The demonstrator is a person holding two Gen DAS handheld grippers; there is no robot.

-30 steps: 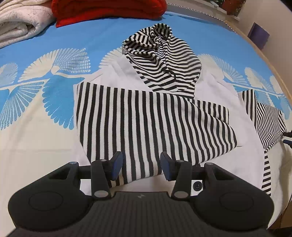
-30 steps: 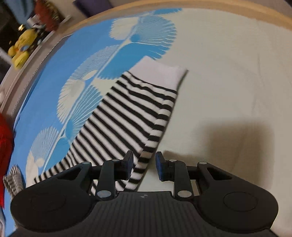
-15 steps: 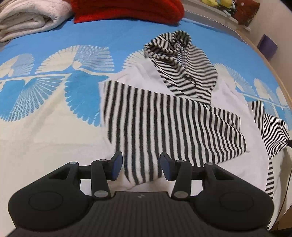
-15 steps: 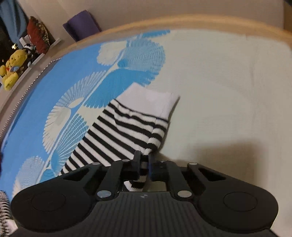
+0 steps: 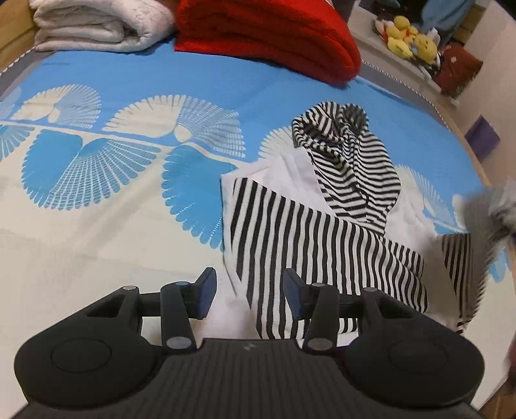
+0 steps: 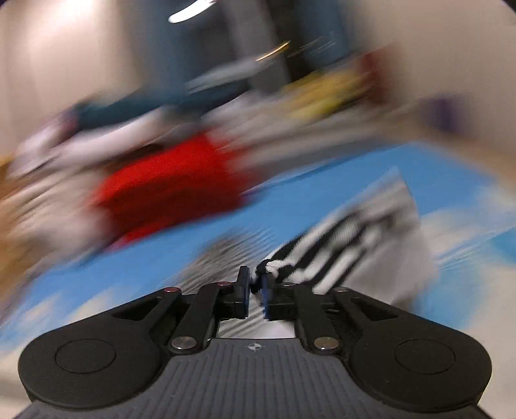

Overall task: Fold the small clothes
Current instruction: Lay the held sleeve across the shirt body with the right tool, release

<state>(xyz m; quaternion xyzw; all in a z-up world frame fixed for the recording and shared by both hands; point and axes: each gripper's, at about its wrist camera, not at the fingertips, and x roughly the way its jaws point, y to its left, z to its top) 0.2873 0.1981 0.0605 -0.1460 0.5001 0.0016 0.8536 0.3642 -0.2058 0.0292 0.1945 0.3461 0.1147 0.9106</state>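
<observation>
Right tongs [image 6: 254,285] pinch the striped sleeve [image 6: 348,238] at its edge; their jaws have just eased slightly. Our left tongs [image 5: 246,290] hang open, empty, over the hoodie [image 5: 322,232] near the bed's [image 5: 96,258] right edge. Soft, light knit: grip cuffs and hems.

Bedspread [image 5: 96,251] left free; red blanket [image 5: 267,42], white blanket [image 5: 96,29] block far edge.

My left claw [image 5: 246,288] is matt black plastic (blue pads); the striped hoodie [image 5: 325,232] is soft knit cloth, the bedspread [image 5: 96,225] smooth printed cotton.
</observation>
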